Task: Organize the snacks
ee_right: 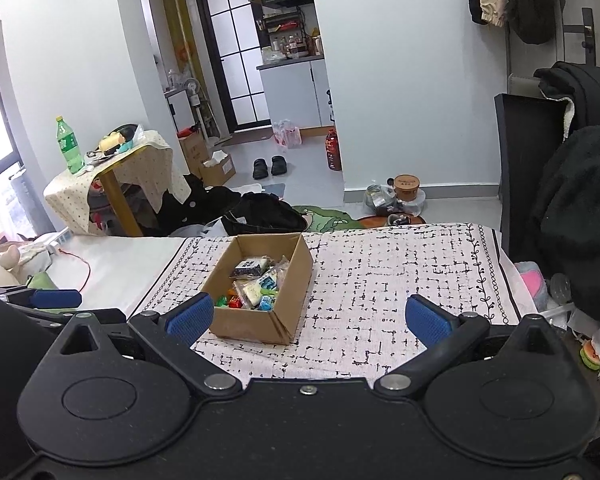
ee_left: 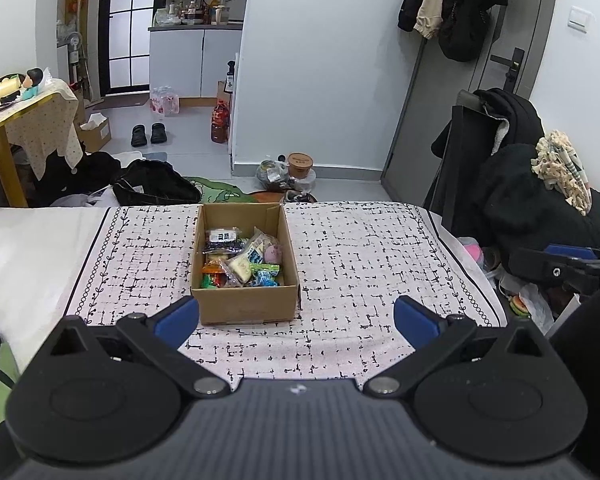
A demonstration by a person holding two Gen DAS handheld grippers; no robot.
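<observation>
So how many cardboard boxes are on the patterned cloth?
1. The open box sits mid-cloth, full of snack packets. Other cartons stand on the floor beyond, not on the cloth.

Bright, even indoor light — sharp focus, fisheye-bent edges.

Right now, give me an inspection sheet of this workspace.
Surface: patterned cloth over a white top, flat.
Job's things: open box on the cloth, snacks piled inside; none seen on the cloth.
Clutter: nothing seen on the cloth besides the box.
Grippers: left hand-held gripper open, empty, box between its fingers in view; right hand-held gripper open, empty, box near its left finger.
Cables: red cable on the white top, left of the cloth.
Surroundings: shoes, bottles and bags on the floor; side table with a green bottle; coats on the door.
</observation>
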